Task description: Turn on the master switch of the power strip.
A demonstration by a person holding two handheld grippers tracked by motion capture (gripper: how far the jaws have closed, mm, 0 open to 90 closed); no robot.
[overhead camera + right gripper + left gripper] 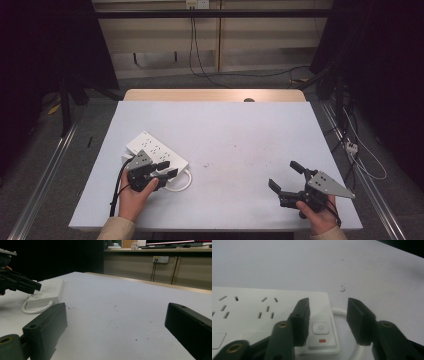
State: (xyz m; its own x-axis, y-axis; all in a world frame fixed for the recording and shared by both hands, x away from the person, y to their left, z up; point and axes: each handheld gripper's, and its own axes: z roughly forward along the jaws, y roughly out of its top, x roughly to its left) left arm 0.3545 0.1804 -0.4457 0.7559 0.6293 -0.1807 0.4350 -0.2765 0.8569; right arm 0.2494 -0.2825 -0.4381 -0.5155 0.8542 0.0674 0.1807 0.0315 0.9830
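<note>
The left gripper (328,315) hovers over the white plastic power strip (156,151) – fingers released, straddling its power button (321,328); the right gripper (286,176) – fingers spread wide – grasps nothing above the white bench (240,135).

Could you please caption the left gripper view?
Open left gripper poised over the white power strip beside its power button.

No words or numbers can be read. One sign shows: a small power sign, a circle with a short line, on the white button (321,328) at the near end of the white power strip (262,315). A little red mark sits just below the button.
</note>
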